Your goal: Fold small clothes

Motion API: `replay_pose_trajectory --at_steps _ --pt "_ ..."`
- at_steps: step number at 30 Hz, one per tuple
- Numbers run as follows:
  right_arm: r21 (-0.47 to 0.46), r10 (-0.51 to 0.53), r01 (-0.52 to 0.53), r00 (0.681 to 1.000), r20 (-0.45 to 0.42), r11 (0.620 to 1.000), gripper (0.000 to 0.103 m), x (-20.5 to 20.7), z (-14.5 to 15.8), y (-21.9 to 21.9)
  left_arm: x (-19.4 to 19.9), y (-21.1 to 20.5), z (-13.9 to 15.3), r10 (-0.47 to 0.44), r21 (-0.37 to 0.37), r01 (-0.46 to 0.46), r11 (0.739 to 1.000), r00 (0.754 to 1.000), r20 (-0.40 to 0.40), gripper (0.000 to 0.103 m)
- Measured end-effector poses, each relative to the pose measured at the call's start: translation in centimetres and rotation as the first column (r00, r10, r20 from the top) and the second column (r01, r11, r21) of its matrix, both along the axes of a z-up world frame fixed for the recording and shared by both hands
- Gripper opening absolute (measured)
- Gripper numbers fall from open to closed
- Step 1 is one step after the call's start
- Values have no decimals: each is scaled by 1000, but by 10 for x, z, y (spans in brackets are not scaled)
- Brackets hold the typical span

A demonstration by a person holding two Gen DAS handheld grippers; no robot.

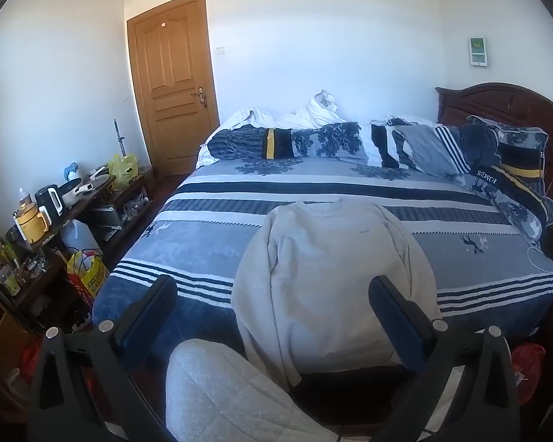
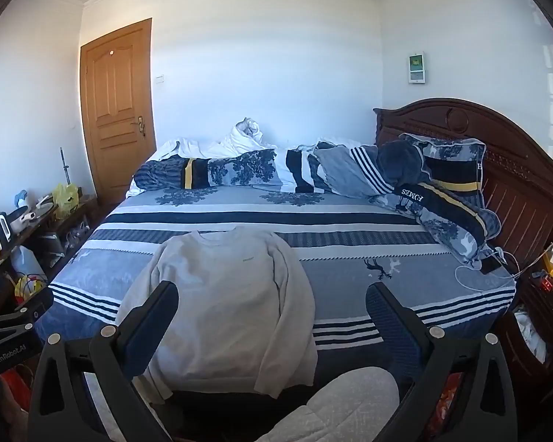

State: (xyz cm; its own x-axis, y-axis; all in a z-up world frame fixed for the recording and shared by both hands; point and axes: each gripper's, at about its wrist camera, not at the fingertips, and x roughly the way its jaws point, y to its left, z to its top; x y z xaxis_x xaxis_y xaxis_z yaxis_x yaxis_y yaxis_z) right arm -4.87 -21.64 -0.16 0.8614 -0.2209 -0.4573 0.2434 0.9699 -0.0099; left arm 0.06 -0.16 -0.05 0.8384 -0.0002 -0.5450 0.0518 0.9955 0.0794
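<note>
A sweater (image 1: 335, 258) lies spread flat on the near part of the bed (image 1: 210, 235), its collar toward the far wall and its hem hanging over the near edge. Behind it, rumpled bedding (image 1: 306, 140) runs across the bed. Pillows (image 1: 512, 169) lean against the headboard (image 1: 505, 103) on the right. A cluttered shelf (image 1: 55, 217) stands left of the bed, and a door (image 1: 173, 84) stands beyond it.

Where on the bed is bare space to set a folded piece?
Free: the striped blue bedspread right of the white long-sleeved sweatshirt, up to the white charging cable; also the strip left of it. Crowded: far edge, rumpled patterned duvet and pillows.
</note>
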Motion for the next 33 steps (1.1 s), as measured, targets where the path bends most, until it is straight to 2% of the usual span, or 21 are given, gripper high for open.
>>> replay_pose_trajectory --at_steps 10,13,17,23,33 --pt "-5 -1 1 1000 -14 1000 103 -1 0 5 -3 2 -3 0 -1 0 1000 1000 2 103" --pt "-5 2 -2 1000 -7 1000 103 1 -8 5 -3 1 -4 1 3 -1 1000 1000 -3 103" --pt "-10 2 -2 1000 -15 1000 103 2 -10 8 -4 12 -16 1 0 -1 1000 1000 -9 103" --pt "-5 2 -2 1000 -15 1000 103 6 -4 3 -3 7 -9 1 -12 0 1000 1000 31 103" --pt "-8 1 -1 1000 -11 1000 103 5 -5 2 -2 6 -10 -1 -2 1 1000 1000 16 103"
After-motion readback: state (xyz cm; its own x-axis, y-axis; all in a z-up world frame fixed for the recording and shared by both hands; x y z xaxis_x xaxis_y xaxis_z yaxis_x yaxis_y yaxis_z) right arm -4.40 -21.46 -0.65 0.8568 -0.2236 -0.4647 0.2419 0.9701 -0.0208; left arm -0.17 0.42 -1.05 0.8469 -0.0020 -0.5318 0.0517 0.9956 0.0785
